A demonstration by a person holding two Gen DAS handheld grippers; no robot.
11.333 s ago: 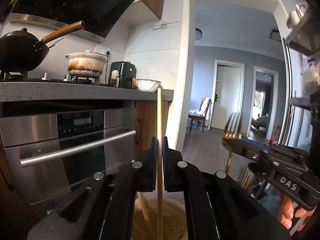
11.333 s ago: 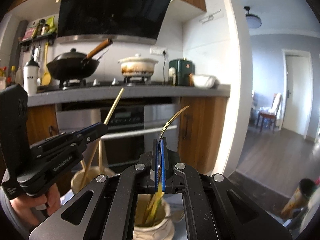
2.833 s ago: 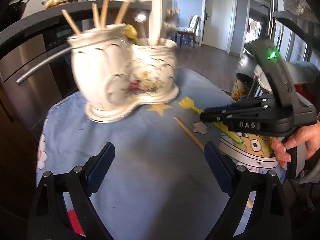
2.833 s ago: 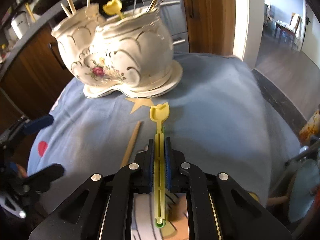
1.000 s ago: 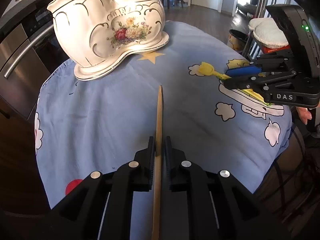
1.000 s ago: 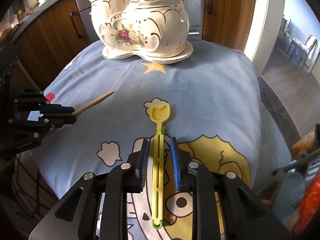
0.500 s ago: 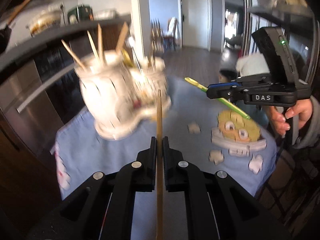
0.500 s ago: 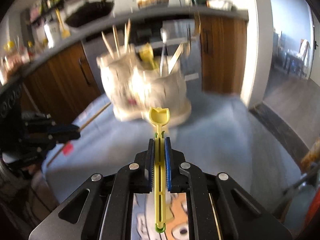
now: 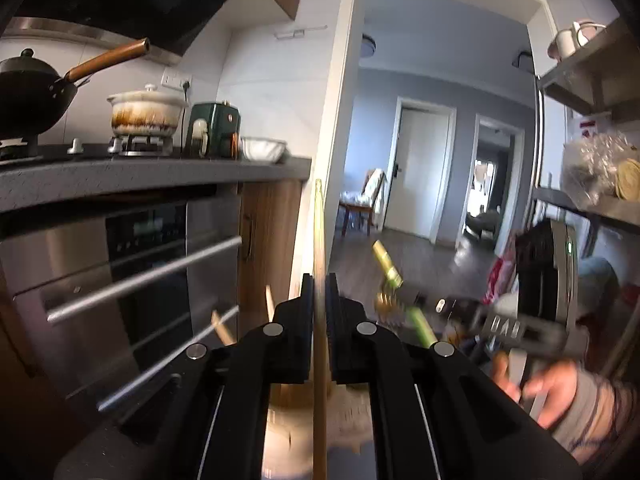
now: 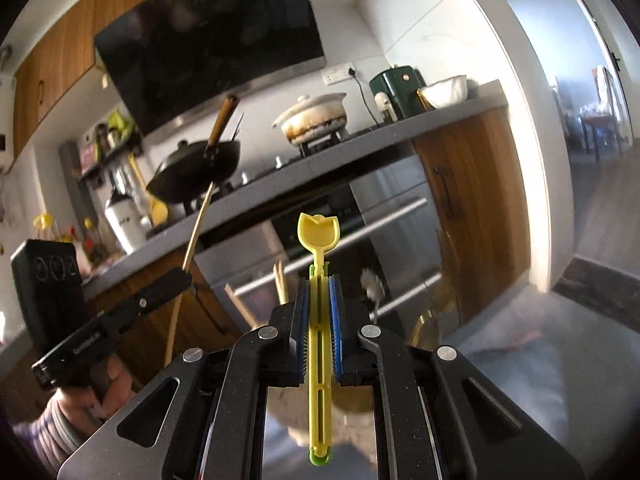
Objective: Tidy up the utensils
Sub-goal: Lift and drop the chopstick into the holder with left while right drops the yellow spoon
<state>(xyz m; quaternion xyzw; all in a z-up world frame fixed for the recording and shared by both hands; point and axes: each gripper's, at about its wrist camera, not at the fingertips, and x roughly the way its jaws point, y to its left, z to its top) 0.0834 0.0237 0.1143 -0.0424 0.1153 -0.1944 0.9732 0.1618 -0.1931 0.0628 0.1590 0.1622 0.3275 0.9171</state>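
Observation:
My left gripper [image 9: 319,280] is shut on a wooden chopstick [image 9: 319,240] that stands upright through the jaws. It also shows in the right wrist view [image 10: 180,278], with the chopstick [image 10: 198,228] slanting up. My right gripper [image 10: 319,284] is shut on a yellow plastic utensil [image 10: 318,236] with a tulip-shaped head, held upright. In the left wrist view the right gripper [image 9: 404,312] is blurred at the right with the yellow utensil [image 9: 386,266]. The white utensil holder [image 9: 296,428] lies blurred below both grippers, with chopstick tips [image 10: 280,280] sticking up.
A kitchen counter [image 9: 160,172] holds a black wok [image 9: 28,96], a white pot [image 9: 146,114] and a green appliance [image 9: 214,130]. A steel oven [image 9: 120,272] is below it. A metal shelf rack [image 9: 592,80] stands at the right. A doorway [image 9: 420,184] opens behind.
Both grippers have lifted and tilted up, carrying the chopstick and the yellow utensil above the holder. The table and holder have dropped nearly out of view.

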